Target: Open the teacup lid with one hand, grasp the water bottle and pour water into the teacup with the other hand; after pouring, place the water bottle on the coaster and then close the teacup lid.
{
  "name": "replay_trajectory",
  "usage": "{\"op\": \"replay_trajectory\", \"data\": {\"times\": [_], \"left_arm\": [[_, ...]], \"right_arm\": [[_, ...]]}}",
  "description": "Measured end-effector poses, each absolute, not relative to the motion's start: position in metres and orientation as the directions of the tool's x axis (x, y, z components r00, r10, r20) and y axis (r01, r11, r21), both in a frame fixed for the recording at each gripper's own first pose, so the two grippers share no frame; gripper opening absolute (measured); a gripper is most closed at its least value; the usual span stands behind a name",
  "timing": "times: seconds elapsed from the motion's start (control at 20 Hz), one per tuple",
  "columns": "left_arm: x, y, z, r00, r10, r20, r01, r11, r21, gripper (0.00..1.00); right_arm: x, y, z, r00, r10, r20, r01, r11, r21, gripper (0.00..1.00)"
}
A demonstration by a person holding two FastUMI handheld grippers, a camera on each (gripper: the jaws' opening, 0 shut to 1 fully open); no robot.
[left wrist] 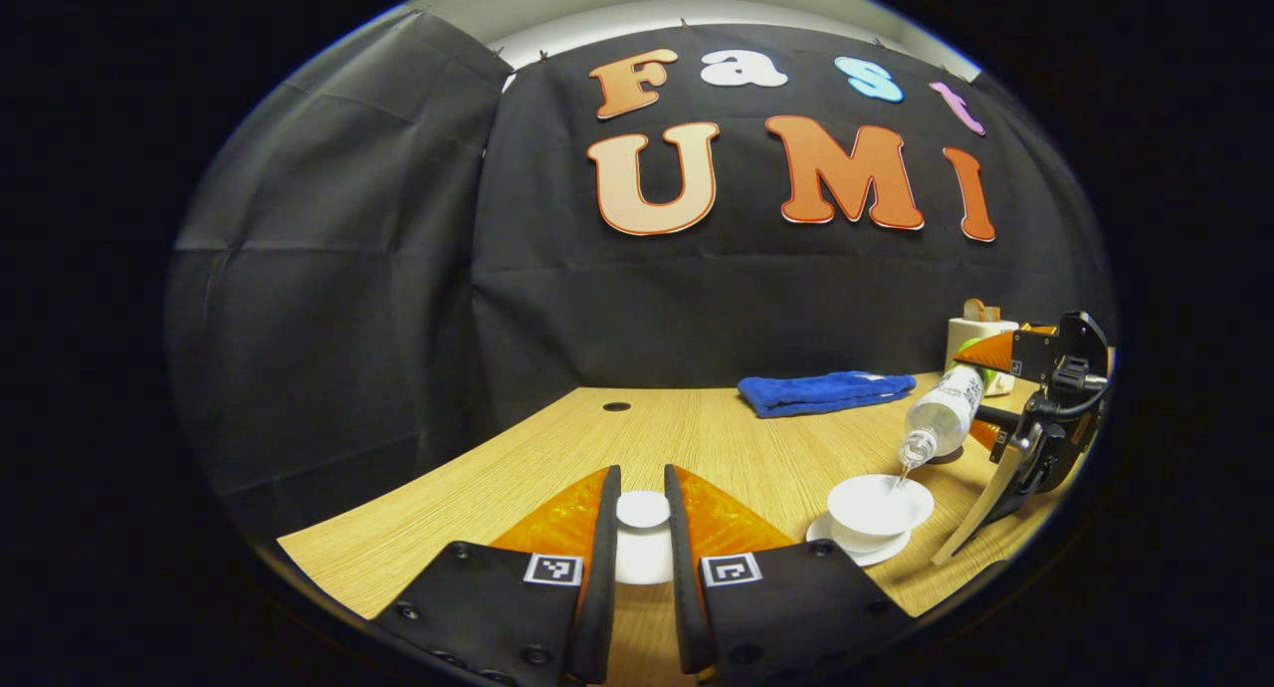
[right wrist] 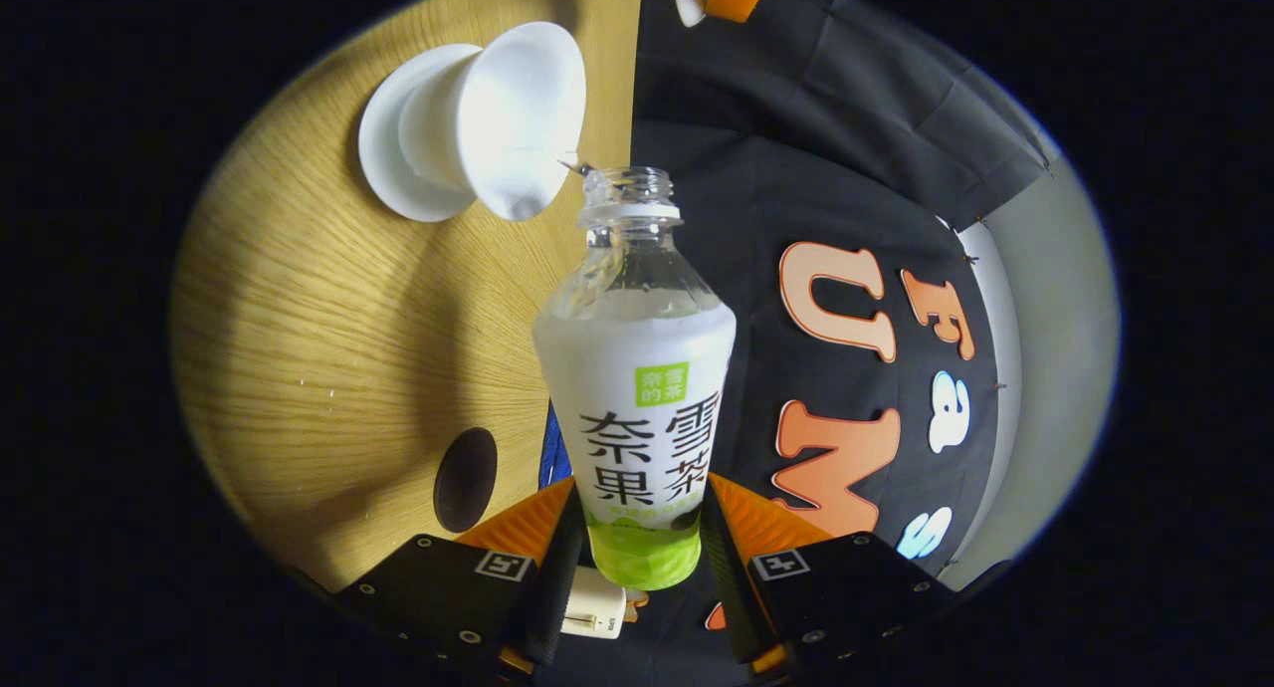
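Observation:
My left gripper (left wrist: 642, 486) is shut on the white teacup lid (left wrist: 643, 553), holding it by its knob just above the table. To its right the open white teacup (left wrist: 880, 503) stands on its saucer (left wrist: 854, 552). My right gripper (left wrist: 973, 393) is shut on the water bottle (left wrist: 946, 413), tipped mouth-down over the cup, and a thin stream runs into it. In the right gripper view the uncapped bottle (right wrist: 637, 388) sits between the fingers of the right gripper (right wrist: 637, 558), its mouth at the rim of the teacup (right wrist: 498, 119). A dark round coaster (right wrist: 465, 478) lies on the table nearby.
A folded blue towel (left wrist: 826, 390) lies at the back of the wooden table (left wrist: 498, 488). A white box (left wrist: 980, 334) stands at the far right behind the right gripper. A small dark hole (left wrist: 616, 406) marks the tabletop near the back wall.

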State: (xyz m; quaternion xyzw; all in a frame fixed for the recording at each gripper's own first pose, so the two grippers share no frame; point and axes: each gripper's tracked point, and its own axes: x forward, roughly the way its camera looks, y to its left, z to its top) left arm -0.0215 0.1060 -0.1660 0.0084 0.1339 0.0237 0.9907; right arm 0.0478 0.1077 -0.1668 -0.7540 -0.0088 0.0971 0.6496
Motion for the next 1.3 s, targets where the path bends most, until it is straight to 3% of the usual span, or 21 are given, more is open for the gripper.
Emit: {"op": "replay_trajectory", "data": {"times": [0.35, 0.55, 0.6, 0.85, 1.05, 1.3], "left_arm": [[-0.02, 0.105, -0.166, 0.962, 0.049, -0.268, -0.042, 0.999, 0.032, 0.3], [-0.019, 0.108, -0.16, 0.964, 0.047, -0.261, -0.04, 0.999, 0.032, 0.3], [-0.019, 0.108, -0.16, 0.965, 0.048, -0.259, -0.041, 0.999, 0.032, 0.3], [-0.02, 0.108, -0.157, 0.965, 0.044, -0.258, -0.036, 0.999, 0.034, 0.3], [-0.018, 0.109, -0.156, 0.965, 0.047, -0.258, -0.04, 0.999, 0.033, 0.29], [-0.021, 0.114, -0.16, 0.962, 0.055, -0.268, -0.046, 0.998, 0.039, 0.29]], "right_arm": [[0.046, 0.11, -0.161, 0.984, 0.157, -0.089, -0.058, -0.194, -0.979, 0.63], [0.043, 0.111, -0.155, 0.985, 0.166, -0.051, -0.012, -0.223, -0.975, 0.69], [0.043, 0.113, -0.153, 0.984, 0.172, -0.041, 0.0, -0.232, -0.973, 0.65], [0.05, 0.114, -0.123, 0.979, 0.203, 0.001, 0.053, -0.247, -0.967, 0.69], [0.055, 0.122, -0.109, 0.97, 0.241, 0.033, 0.1, -0.273, -0.957, 0.62], [0.059, 0.13, -0.106, 0.958, 0.281, 0.056, 0.145, -0.308, -0.94, 0.65]]}}
